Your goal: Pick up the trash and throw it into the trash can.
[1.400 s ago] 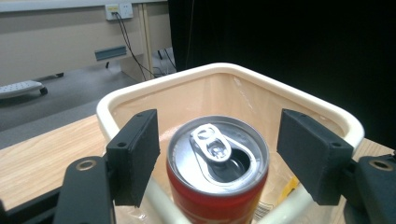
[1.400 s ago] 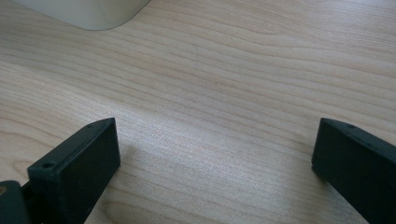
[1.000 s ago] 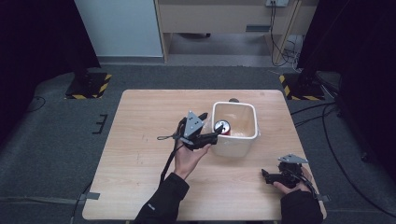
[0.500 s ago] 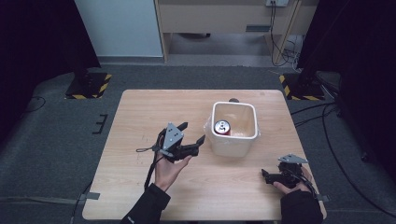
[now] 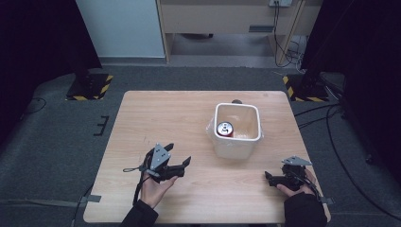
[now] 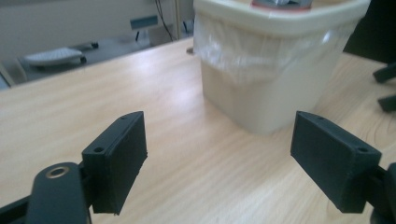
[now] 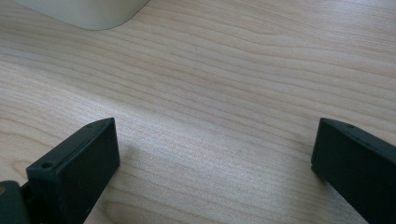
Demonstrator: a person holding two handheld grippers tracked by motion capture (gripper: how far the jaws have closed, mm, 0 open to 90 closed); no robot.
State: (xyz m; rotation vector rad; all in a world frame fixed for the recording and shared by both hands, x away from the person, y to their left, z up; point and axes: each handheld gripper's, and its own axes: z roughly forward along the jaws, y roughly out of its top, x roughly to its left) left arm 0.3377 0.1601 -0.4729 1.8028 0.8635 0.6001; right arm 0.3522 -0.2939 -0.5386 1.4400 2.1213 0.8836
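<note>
Since the soda can (image 5: 225, 128) already stands upright inside the white bin (image 5: 236, 137), with its silver top and a sliver of red side showing against the bin's left inner wall, you can judge the main work as done: the can is put away and nothing else lies loose on the wooden table (image 5: 156, 118). The bin, lined with a clear plastic bag, sits toward the table's far right part, nearer the right edge than the left.

Your left gripper (image 5: 179, 165) hangs near the front edge, left of the middle, well apart from the bin; its jaws stand wide apart with nothing between them. In the left gripper view the bin (image 6: 275, 70) rises ahead and to the right, with the can's rim (image 6: 280, 3) just peeking over its lip, and bare wood lies between the two black pads.

Your right gripper (image 5: 270, 178) rests low at the front right corner of the table, jaws also spread and empty. In the right gripper view you see bare wood grain between them and a rounded corner of the bin's base (image 7: 88, 11) at the top left.

What is left, as far as this shows, is little: set both grippers down, or bring in another item if more is to be binned.
</note>
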